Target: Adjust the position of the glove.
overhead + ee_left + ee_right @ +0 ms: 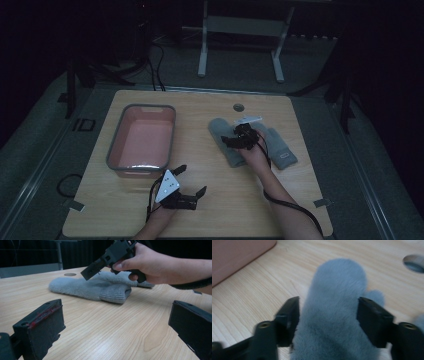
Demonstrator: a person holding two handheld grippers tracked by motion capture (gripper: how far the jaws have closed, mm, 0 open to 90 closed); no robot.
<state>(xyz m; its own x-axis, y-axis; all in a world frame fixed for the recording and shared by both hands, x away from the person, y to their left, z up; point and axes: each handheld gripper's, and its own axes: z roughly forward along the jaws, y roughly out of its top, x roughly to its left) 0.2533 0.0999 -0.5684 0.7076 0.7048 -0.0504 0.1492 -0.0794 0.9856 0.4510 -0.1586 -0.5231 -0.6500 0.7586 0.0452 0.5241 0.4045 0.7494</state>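
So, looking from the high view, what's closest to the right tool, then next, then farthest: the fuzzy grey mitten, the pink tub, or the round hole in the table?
1. Fuzzy grey mitten: right under the right tool, between its jaws.
2. Round hole: just beyond the mitten, toward the table's far edge.
3. Pink tub: farthest, over on the left side of the table.
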